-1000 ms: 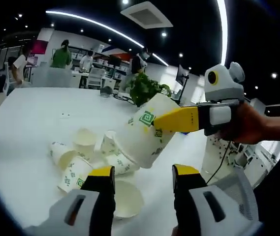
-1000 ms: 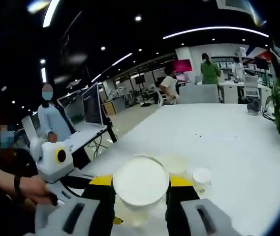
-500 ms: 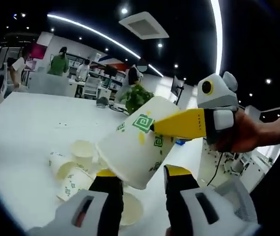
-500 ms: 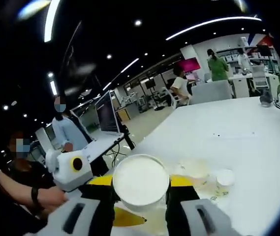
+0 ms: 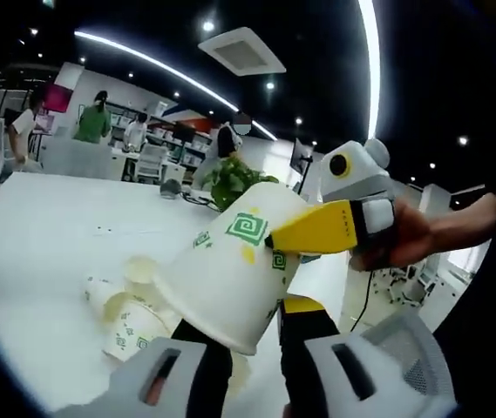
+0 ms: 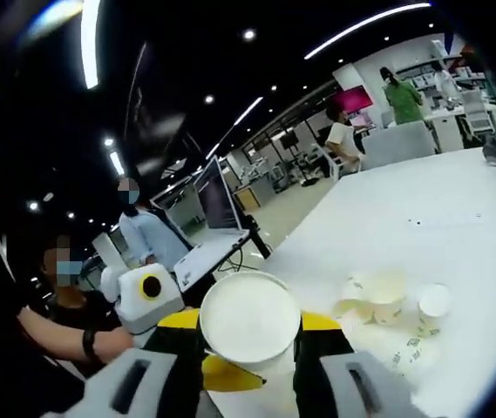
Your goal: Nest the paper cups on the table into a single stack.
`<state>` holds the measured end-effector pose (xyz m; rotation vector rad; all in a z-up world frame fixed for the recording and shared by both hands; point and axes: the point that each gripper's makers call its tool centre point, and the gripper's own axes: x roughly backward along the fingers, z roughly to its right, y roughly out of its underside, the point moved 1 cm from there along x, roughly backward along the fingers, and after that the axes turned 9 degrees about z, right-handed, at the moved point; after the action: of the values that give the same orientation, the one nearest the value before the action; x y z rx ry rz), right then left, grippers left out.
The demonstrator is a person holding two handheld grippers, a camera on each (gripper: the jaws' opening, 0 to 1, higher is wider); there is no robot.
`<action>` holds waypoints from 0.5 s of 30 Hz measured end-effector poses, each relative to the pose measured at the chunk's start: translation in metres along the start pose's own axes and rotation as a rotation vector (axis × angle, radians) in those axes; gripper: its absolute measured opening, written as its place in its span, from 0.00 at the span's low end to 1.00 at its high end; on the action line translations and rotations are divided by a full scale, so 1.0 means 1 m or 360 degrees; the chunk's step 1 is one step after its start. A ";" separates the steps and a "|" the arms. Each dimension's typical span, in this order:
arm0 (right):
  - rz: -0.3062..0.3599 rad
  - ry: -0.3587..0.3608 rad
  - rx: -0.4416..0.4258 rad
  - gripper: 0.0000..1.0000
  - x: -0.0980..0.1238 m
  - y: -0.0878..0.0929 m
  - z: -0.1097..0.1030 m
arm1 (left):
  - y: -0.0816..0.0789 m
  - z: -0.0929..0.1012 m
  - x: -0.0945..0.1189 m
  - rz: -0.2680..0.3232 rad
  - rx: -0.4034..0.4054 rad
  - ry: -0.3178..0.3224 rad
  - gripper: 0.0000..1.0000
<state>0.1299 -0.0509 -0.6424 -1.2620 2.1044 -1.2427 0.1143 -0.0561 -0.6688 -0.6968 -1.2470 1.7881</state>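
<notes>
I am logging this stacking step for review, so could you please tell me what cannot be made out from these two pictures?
- Left gripper view: the left hand-held gripper has its tips behind the held cup, so whether it is open stays unclear.
- Left gripper view: the loose cups on the table overlap and are partly behind the held cup; their number is uncertain.
- Right gripper view: the held cup's white base faces the camera and hides its inside and the tips of the right hand-held gripper.

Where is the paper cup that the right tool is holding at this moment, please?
In the left gripper view the held cup hangs mid-frame in the right tool, above the loose cups on the white table and just above the left tool.
</notes>
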 end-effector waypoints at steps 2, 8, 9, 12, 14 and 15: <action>-0.0003 -0.0031 -0.0026 0.39 0.000 0.002 -0.002 | 0.000 0.002 0.002 -0.0015 -0.0015 0.0023 0.13; -0.0028 -0.0098 -0.0083 0.42 -0.005 0.006 -0.004 | -0.004 0.008 0.009 -0.0009 -0.0050 0.0072 0.04; -0.0034 -0.0105 -0.0082 0.42 -0.006 0.006 -0.004 | -0.005 0.009 0.010 -0.0002 -0.0046 0.0079 0.02; -0.0047 -0.0115 -0.0078 0.44 -0.008 0.007 -0.007 | -0.005 0.006 0.010 0.0006 -0.0049 0.0086 0.00; -0.0053 -0.0117 -0.0074 0.45 -0.009 0.008 -0.006 | -0.006 0.006 0.010 0.0010 -0.0047 0.0092 0.00; -0.0055 -0.0114 -0.0070 0.46 -0.010 0.009 -0.006 | -0.006 0.007 0.010 0.0008 -0.0048 0.0093 0.00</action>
<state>0.1261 -0.0379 -0.6481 -1.3470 2.0782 -1.1539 0.1056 -0.0492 -0.6607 -0.7648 -1.2365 1.7440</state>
